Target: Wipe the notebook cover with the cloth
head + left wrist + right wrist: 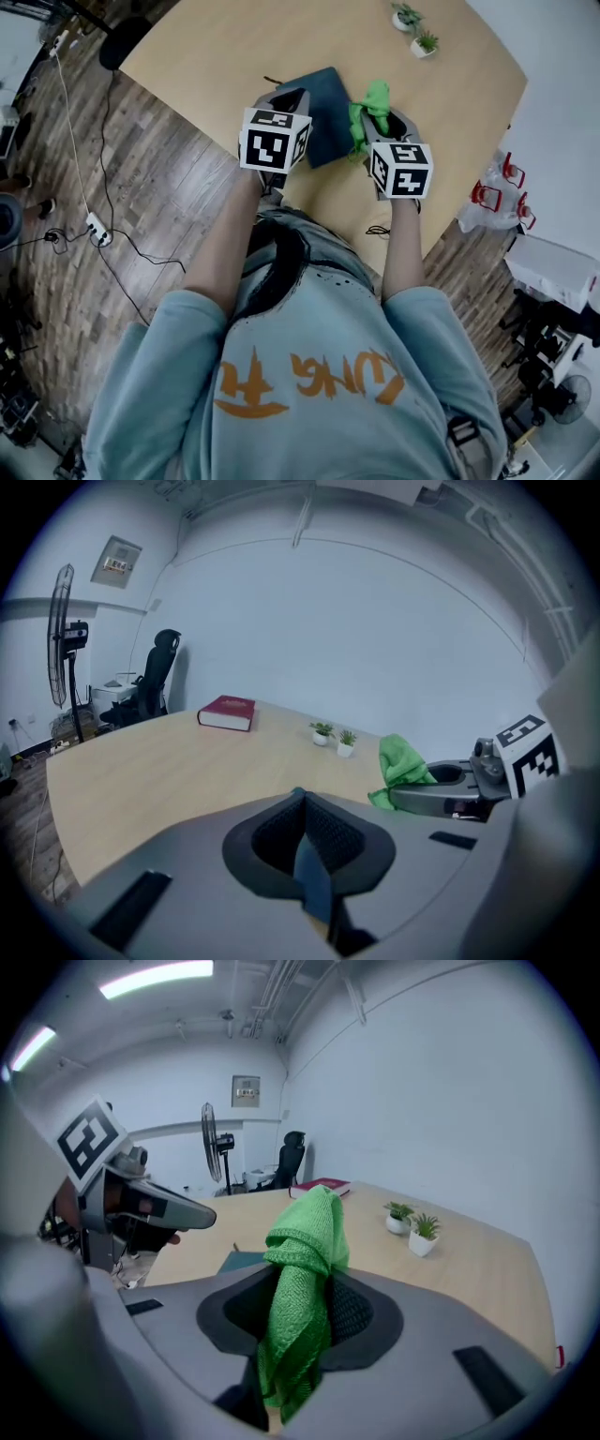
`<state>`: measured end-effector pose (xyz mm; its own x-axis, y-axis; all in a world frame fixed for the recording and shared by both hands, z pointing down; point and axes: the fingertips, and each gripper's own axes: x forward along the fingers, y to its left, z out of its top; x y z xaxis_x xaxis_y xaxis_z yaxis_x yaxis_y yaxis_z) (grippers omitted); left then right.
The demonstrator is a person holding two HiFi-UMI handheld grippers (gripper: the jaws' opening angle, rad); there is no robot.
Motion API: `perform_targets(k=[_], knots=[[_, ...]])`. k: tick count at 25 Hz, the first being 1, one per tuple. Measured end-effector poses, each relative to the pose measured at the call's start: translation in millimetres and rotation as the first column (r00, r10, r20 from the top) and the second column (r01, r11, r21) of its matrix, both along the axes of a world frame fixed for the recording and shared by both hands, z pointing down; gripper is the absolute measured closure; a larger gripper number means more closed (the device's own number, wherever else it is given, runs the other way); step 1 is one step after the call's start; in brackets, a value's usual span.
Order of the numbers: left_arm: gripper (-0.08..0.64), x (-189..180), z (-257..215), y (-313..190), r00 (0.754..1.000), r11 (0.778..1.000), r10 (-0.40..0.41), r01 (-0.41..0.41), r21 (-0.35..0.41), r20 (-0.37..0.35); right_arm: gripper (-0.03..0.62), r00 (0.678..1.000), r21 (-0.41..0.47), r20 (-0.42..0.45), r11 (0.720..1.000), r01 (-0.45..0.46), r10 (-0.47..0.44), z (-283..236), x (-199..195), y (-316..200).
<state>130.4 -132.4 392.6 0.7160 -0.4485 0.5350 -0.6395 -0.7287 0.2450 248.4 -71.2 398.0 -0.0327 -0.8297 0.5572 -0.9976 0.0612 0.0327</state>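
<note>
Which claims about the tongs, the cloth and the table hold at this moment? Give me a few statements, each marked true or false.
1. The right tongs grip a green cloth. True.
2. The left tongs are open and empty. False: they are shut on the edge of the dark notebook.
3. A red book lies on the table. True.
4. Three potted plants stand on the table. False: there are two potted plants, side by side.
5. The cloth lies spread flat on the notebook. False: it is bunched up between the jaws of the right tongs.
</note>
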Motion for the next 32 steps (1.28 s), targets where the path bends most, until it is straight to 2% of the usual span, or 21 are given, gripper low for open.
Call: perform_targets(k=[3,7,11,14,17,20,22,24,26,28,32], knots=[[0.545,-14.5,-26.7,-20.5,0.998,0.998,-0.045,0.047,0.031,-0.048,0.472,0.999,0.075,0.039,0.996,-0.039,0.036,-30.3,-1.9,-24.3],[0.545,-44.9,-62.8,-44.5,0.991,0.99,-0.092,0.101,0.098,-0.094,0.472,0.998,0.143,0.057,0.988,-0.049,0.042,-63.6,-19.2,-57.3],[0.545,-80.4,-100.5,-66.9,0.979,0.972,-0.135,0.16,0.17,-0.15,0.472,0.998,0.217,0.054,0.975,-0.044,0.033,-98.3,-48.2,-86.0],[0.545,-105.9,-131.7,-79.8,0.966,0.951,-0.17,0.213,0.225,-0.196,0.472,0.999,0.277,0.045,0.96,-0.031,0.019,-131.4,-69.8,-103.1],[0.545,-127.5,-171.6,-92.3,0.945,0.909,-0.206,0.281,0.31,-0.253,0.472,0.996,0.379,0.09,0.925,-0.025,-0.01,-174.1,-86.3,-117.9],[0.545,-149.5,-215.7,-106.1,0.921,0.848,-0.242,0.353,0.395,-0.304,0.472,0.987,0.489,0.151,0.872,-0.028,-0.053,-219.1,-103.6,-130.3],[0.545,-165.9,-242.0,-110.4,0.903,0.802,-0.271,0.403,0.44,-0.333,0.472,0.985,0.534,0.163,0.845,-0.04,-0.056,-241.4,-115.3,-129.8],[0.545,-181.2,-264.6,-109.4,0.889,0.754,-0.286,0.439,0.488,-0.357,0.472,0.988,0.554,0.144,0.832,-0.04,-0.048,-255.8,-128.6,-124.7],[0.545,-190.9,-278.2,-102.3,0.894,0.717,-0.273,0.435,0.546,-0.354,0.474,0.995,0.542,0.088,0.84,-0.012,-0.042,-259.6,-142.9,-119.5],[0.545,-197.9,-280.9,-94.7,0.907,0.699,-0.26,0.414,0.583,-0.332,0.474,0.998,0.527,0.049,0.85,-0.003,-0.027,-259.5,-152.0,-115.5],[0.545,-215.0,-276.1,-91.2,0.908,0.697,-0.268,0.414,0.585,-0.322,0.474,0.999,0.535,0.039,0.845,-0.013,-0.009,-261.0,-163.3,-113.3]])
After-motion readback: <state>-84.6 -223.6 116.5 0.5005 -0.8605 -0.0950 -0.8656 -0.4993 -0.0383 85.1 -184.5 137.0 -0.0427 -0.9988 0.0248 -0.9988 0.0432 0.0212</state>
